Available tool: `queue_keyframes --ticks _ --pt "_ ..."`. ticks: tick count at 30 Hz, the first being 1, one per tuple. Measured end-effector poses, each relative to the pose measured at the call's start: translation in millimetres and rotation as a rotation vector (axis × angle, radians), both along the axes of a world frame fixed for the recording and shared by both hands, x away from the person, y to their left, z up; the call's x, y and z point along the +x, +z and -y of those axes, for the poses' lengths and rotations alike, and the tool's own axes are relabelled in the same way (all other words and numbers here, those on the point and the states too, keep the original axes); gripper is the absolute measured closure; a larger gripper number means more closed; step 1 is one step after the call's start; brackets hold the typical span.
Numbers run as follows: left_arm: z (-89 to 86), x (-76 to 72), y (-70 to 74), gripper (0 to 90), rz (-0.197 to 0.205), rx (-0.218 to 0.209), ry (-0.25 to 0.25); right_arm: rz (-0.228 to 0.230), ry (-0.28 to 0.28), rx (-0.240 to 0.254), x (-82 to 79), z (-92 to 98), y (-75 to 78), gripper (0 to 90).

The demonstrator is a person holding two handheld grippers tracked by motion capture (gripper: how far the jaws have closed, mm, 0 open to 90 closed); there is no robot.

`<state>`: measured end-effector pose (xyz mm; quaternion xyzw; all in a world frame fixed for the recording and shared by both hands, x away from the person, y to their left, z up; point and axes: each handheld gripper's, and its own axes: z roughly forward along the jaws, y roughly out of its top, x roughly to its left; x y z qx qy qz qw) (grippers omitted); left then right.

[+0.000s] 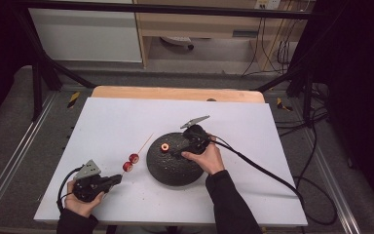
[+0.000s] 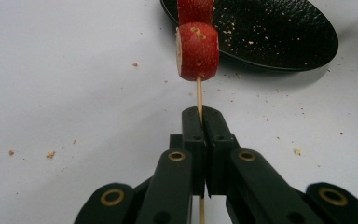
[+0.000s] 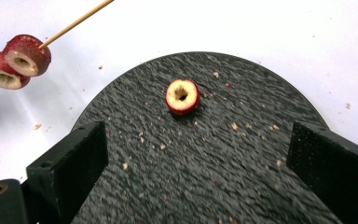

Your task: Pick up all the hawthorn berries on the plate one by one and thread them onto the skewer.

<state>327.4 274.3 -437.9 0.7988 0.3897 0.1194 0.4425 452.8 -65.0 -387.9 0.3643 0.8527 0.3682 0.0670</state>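
Left hand-held gripper [image 2: 200,122] clenched on the skewer [image 2: 199,95] carrying two fruit rings [image 1: 130,162], right hand-held gripper [image 3: 196,154] released above the plate's [image 3: 242,186] last ring [image 3: 182,96], probably grabbing it next.

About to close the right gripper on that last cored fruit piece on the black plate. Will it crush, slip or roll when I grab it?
The fruit piece is a hollow ring with thin walls, so a hard squeeze could probably crack it. It lies flat, hole up, so it likely won't roll unless tipped on edge. Crumbs scattered on the black plate suggest it sheds bits and is brittle. The right gripper stands open around it.
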Motion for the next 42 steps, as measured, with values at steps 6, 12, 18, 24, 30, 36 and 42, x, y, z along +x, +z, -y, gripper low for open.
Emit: queue_keyframes --ticks 6,12,18,24,30,36,42 --pt "-0.1 0.4 -0.4 88.5 -0.003 -0.002 0.008 -0.015 0.008 -0.03 8.4 -12.9 -2.2 6.0" --pt "0.0 0.4 -0.2 88.5 0.0 0.001 0.006 -0.023 0.009 -0.034 14.5 -23.5 -3.3 6.1" --pt "0.1 0.3 0.0 88.6 0.001 0.003 0.009 -0.037 0.009 -0.041 20.7 -33.0 -5.6 6.9" --pt "0.1 0.2 0.1 88.5 0.003 0.003 0.01 -0.046 0.015 -0.055 26.5 -43.2 -7.8 10.1" --pt "-0.4 0.2 0.3 88.6 0.001 0.0 0.011 -0.071 0.026 -0.089 33.2 -53.2 -13.7 18.9" --pt "-0.5 0.1 0.4 88.5 0.003 -0.003 0.012 -0.116 0.016 -0.091 39.2 -56.0 -23.4 29.3" --pt "-0.2 0.0 0.5 88.6 0.002 -0.001 0.01 -0.142 0.012 -0.097 41.4 -56.1 -25.8 42.4"
